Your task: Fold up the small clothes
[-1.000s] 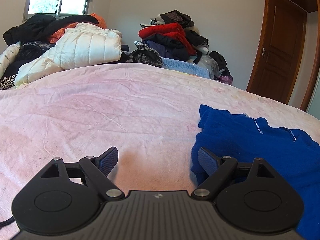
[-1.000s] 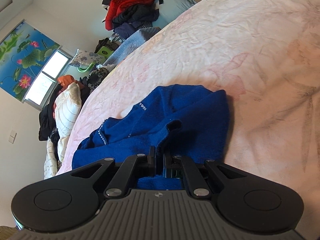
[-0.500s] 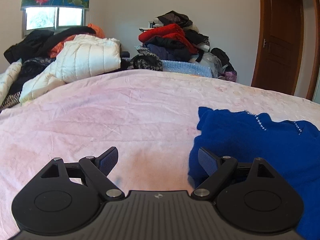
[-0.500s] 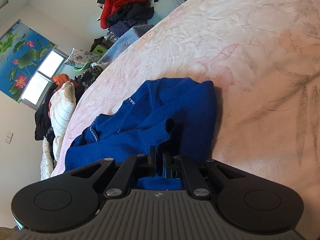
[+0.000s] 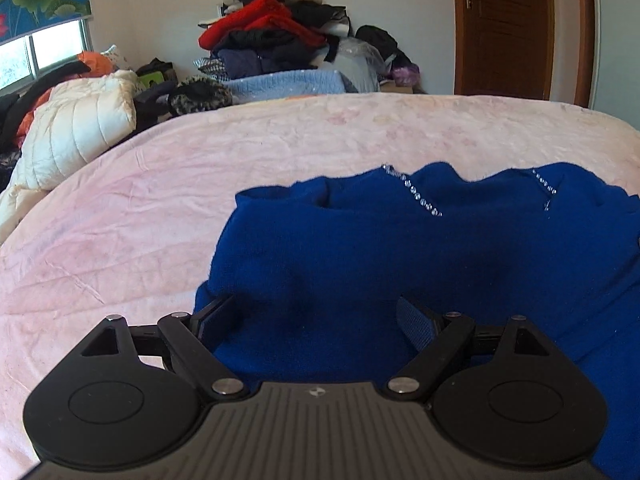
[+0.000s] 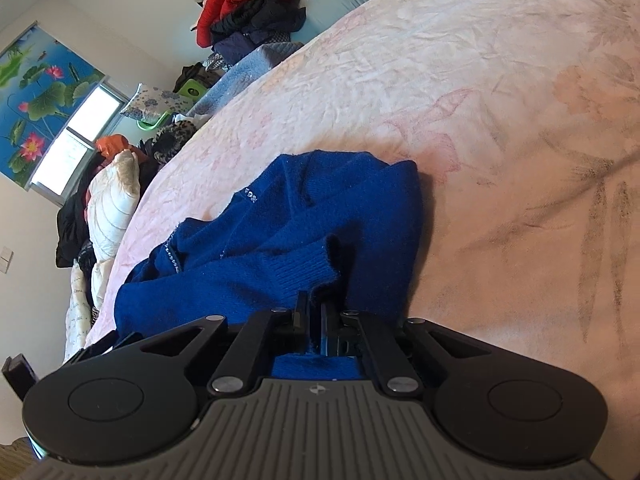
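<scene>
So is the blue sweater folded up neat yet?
Not yet. The blue sweater lies bunched and rumpled on the pink bedsheet, one edge pinched in the right gripper.

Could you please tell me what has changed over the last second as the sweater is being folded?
The open left gripper has swung right, so its fingers now straddle the sweater edge rather than bare bedsheet. The right gripper stays shut on the sweater's hem, and the sweater has barely shifted.

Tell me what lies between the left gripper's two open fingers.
In the left wrist view, the near edge of the blue sweater fills the gap between the left gripper fingers; the jaws stand wide open around it.
</scene>
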